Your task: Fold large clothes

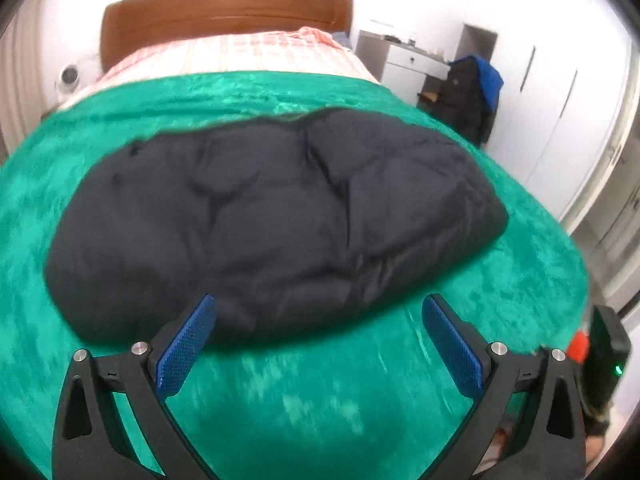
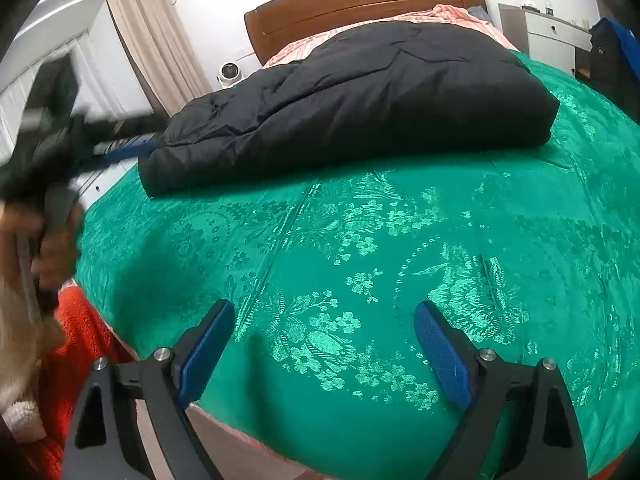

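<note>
Your left gripper (image 1: 320,344) has its jaws spread wide with nothing between them, hanging just above the near edge of the dark padded jacket (image 1: 276,216). Your right gripper (image 2: 324,344) is likewise released and empty, over bare green bedspread (image 2: 360,248), well short of the garment. The jacket lies on the bed as a compact, thick bundle with a squared right edge, so the fold looks largely done. Next, you likely need either one last fold or a tidy: bring both jaws to an edge, pinch through all layers, and lift evenly. No brand, label or writing is legible on the jacket or the bedspread.
</note>
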